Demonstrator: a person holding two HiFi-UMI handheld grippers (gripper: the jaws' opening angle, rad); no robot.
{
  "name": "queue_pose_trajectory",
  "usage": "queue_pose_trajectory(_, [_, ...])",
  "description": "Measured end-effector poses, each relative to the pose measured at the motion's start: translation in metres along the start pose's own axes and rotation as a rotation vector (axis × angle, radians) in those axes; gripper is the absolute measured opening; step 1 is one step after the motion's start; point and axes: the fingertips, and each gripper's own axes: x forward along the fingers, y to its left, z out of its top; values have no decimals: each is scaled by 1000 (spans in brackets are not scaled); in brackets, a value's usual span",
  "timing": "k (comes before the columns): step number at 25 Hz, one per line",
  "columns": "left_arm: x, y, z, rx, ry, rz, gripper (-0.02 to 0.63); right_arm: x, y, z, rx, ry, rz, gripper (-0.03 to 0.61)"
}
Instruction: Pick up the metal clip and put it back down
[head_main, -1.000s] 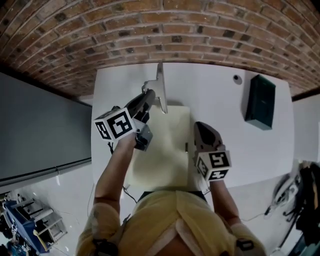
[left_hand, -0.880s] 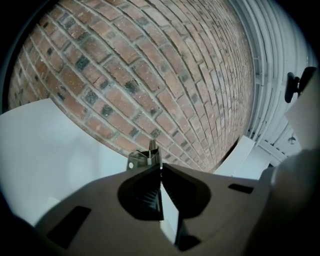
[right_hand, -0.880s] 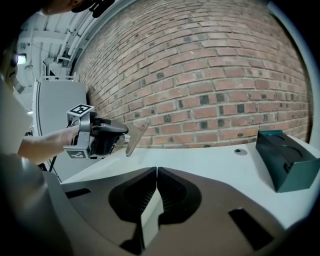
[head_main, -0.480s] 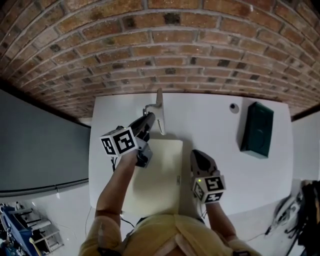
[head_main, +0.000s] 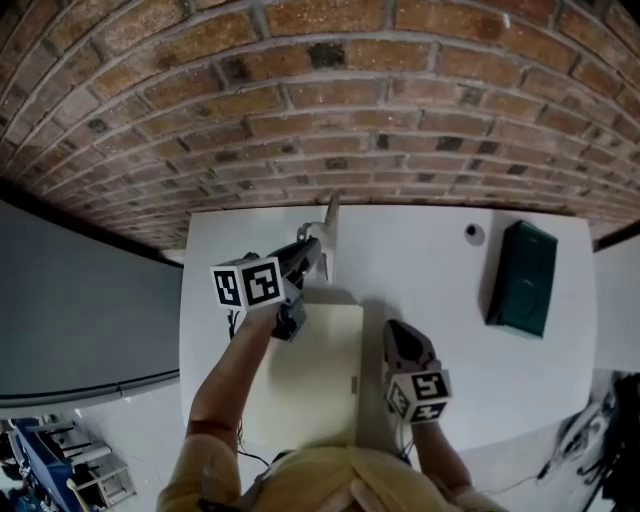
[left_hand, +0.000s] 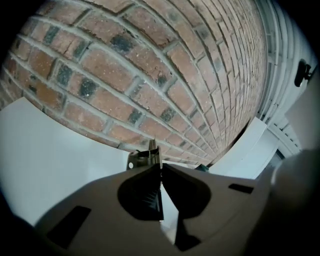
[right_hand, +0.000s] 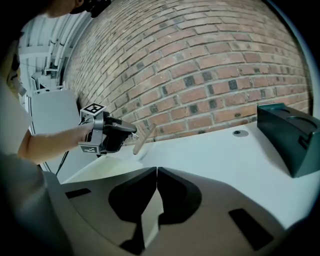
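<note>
The metal clip (head_main: 326, 236), a long grey piece, stands tilted near the table's back edge by the brick wall. My left gripper (head_main: 312, 252) is shut on it from the left. In the left gripper view the clip (left_hand: 145, 158) sticks out just past the closed jaws of the left gripper (left_hand: 159, 168). The right gripper view shows the clip (right_hand: 144, 138) slanting, its lower end close to the white table, with the left gripper (right_hand: 125, 132) beside it. My right gripper (head_main: 401, 336) is shut and empty, low over the table's front right of the cream mat (head_main: 308, 380); its jaws (right_hand: 156, 173) touch.
A dark green box (head_main: 522, 277) (right_hand: 288, 138) lies at the table's right side. A small round fitting (head_main: 474, 235) (right_hand: 239, 133) sits in the table top near the wall. The brick wall (head_main: 330, 120) runs close behind the table.
The head view has tilted up, showing more wall. My left gripper with the clip has shifted a little toward the wall. The right gripper has hardly moved.
</note>
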Motion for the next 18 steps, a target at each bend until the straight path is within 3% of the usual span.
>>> queue_pose_trajectory(7, [28, 6, -16, 106, 193, 0, 8, 7, -12, -8, 46, 18, 5, 5])
queue_pose_trajectory(18, [50, 23, -39, 178, 372, 0, 8, 15, -16, -14, 70, 31, 15, 5])
